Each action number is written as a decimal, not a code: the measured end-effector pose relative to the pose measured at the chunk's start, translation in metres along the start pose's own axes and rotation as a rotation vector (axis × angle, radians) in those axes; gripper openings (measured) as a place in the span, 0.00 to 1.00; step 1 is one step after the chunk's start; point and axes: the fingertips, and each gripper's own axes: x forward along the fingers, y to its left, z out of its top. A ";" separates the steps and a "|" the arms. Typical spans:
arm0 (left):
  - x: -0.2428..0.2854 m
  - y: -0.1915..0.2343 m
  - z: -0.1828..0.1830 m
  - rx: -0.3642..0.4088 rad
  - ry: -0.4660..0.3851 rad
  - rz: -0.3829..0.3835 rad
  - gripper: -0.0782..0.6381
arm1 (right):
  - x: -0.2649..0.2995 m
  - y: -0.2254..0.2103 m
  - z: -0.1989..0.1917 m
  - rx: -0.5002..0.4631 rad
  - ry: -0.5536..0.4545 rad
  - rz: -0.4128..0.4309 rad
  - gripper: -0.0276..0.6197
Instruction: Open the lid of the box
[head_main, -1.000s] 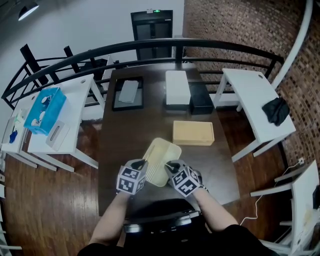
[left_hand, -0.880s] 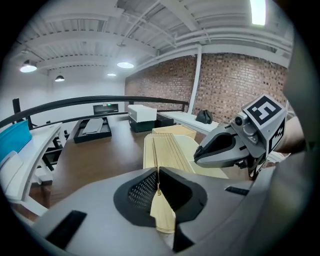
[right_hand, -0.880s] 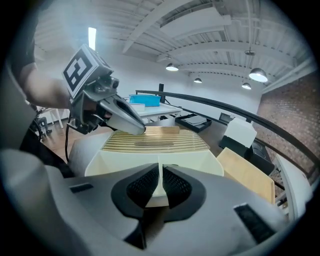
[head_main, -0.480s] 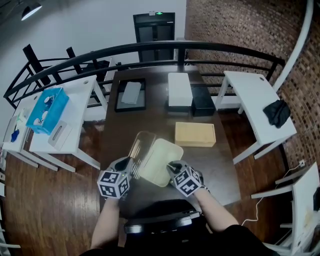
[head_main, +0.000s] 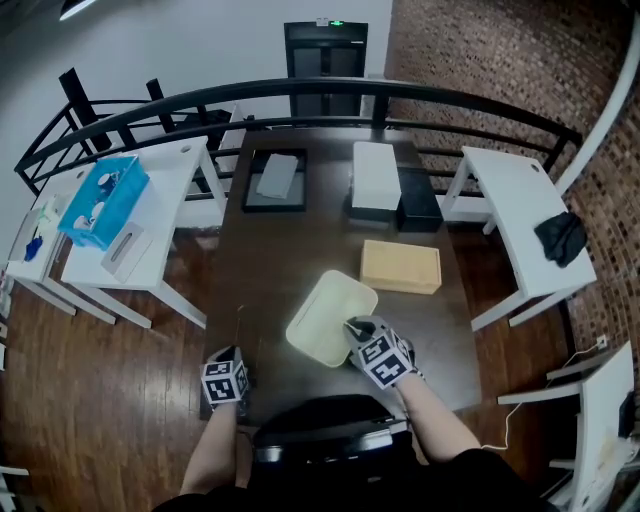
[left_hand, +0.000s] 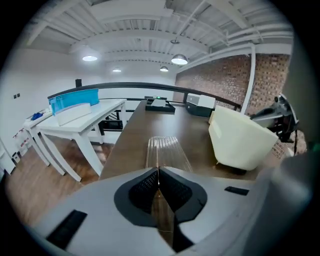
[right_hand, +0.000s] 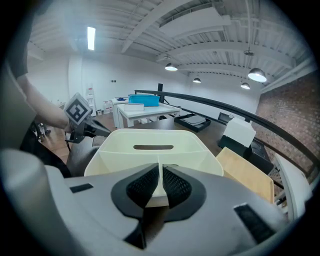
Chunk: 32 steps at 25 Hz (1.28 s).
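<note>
The cream plastic box (head_main: 330, 318) sits uncovered on the dark table (head_main: 290, 250), and its inside shows a divider and a handle slot (right_hand: 153, 147). My right gripper (head_main: 352, 326) is shut on the box's near rim (right_hand: 160, 172). The clear ribbed lid (left_hand: 167, 150) is off the box and sticks out forward over the table from my left gripper (left_hand: 159, 172), which is shut on its edge. In the head view the left gripper (head_main: 238, 352) is at the table's near left edge, well left of the box, and the lid is barely visible there.
A flat tan box (head_main: 400, 266) lies beyond the cream box. Further back stand a white box (head_main: 376, 175), a black box (head_main: 418, 205) and a black tray (head_main: 276, 180). White side tables flank the table, the left one with a blue bin (head_main: 103, 200). A black railing (head_main: 300, 95) runs behind.
My left gripper has carried the clear lid off the box, leftward and down to the table's near left edge. The right gripper has stayed on the box rim.
</note>
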 end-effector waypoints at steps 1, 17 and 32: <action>0.005 -0.001 -0.007 0.004 0.002 0.016 0.11 | 0.001 -0.001 -0.001 0.004 -0.003 -0.005 0.09; -0.029 0.008 0.039 -0.132 -0.247 -0.022 0.28 | -0.026 -0.017 0.019 0.271 -0.228 0.026 0.10; -0.165 -0.056 0.174 -0.053 -0.732 -0.353 0.11 | -0.235 -0.142 -0.031 0.591 -0.664 -0.459 0.04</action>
